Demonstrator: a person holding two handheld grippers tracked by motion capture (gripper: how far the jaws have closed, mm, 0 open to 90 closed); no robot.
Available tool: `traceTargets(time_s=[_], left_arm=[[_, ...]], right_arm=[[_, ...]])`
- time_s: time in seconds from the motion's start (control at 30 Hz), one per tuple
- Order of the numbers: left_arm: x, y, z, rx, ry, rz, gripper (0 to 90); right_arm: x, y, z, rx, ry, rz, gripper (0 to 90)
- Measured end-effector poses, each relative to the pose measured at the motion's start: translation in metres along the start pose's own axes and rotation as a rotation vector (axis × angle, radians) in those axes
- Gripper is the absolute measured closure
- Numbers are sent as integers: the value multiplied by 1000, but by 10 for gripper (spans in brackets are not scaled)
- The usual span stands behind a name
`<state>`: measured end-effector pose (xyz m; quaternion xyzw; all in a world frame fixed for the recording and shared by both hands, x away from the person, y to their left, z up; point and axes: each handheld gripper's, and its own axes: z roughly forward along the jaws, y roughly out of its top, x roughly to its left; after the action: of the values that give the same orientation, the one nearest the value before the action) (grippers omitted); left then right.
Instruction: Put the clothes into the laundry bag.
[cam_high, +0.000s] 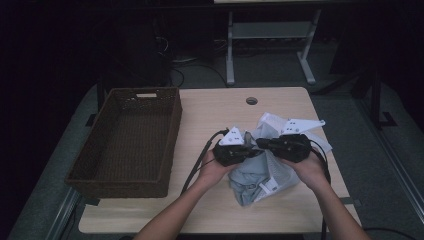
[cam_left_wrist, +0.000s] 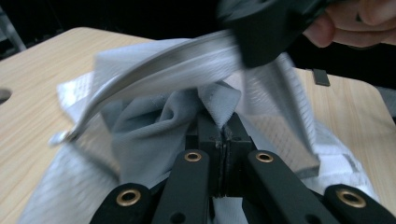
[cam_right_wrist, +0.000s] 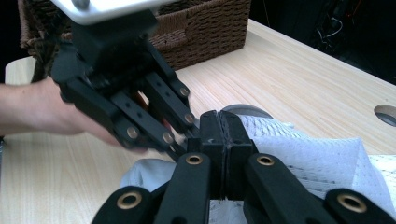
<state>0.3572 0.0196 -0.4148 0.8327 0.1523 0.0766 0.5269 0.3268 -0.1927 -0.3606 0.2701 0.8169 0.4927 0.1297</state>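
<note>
A white mesh bag (cam_high: 286, 176) lies crumpled on the right half of the wooden table (cam_high: 210, 115), with a grey garment (cam_high: 246, 181) partly inside it. Both grippers meet tip to tip just above it. My left gripper (cam_high: 251, 151) points right and is shut, pinching a fold of the grey garment (cam_left_wrist: 154, 126) at its tips (cam_left_wrist: 223, 133). My right gripper (cam_high: 261, 144) points left, shut on the mesh bag (cam_right_wrist: 317, 158) at its rim (cam_right_wrist: 223, 121). In the left gripper view the bag's white rim band (cam_left_wrist: 154, 70) is stretched taut from the right gripper.
An empty brown wicker basket (cam_high: 127, 187) stands on the left half of the table and is also seen as a woven wall (cam_right_wrist: 210, 23) behind the left hand. A round cable hole (cam_high: 251, 100) sits near the far edge. Bare wood lies between basket and bag.
</note>
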Motion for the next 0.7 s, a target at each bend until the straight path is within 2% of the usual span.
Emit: traceTargets(time_s=[0.07, 0.2, 0.27, 0.37, 0.5, 0.7], left_arm=[[5, 0, 9, -23, 17, -33, 886], [15, -3, 26, -45, 87, -98, 886], [19, -5, 31, -42, 123, -111, 884], [23, -6, 33, -32, 134, -131, 858], [21, -6, 20, -4, 103, -141, 689], [14, -11, -18, 28, 65, -164, 416]], right_arm=[[2, 0, -2, -6, 9, 1, 888], [7, 0, -11, -15, 25, -3, 888], [9, -1, -13, -11, 32, -4, 888], [8, -2, -13, -7, 35, -5, 888], [5, -4, -12, -8, 29, 5, 888], [3, -5, -9, 0, 20, 9, 887]])
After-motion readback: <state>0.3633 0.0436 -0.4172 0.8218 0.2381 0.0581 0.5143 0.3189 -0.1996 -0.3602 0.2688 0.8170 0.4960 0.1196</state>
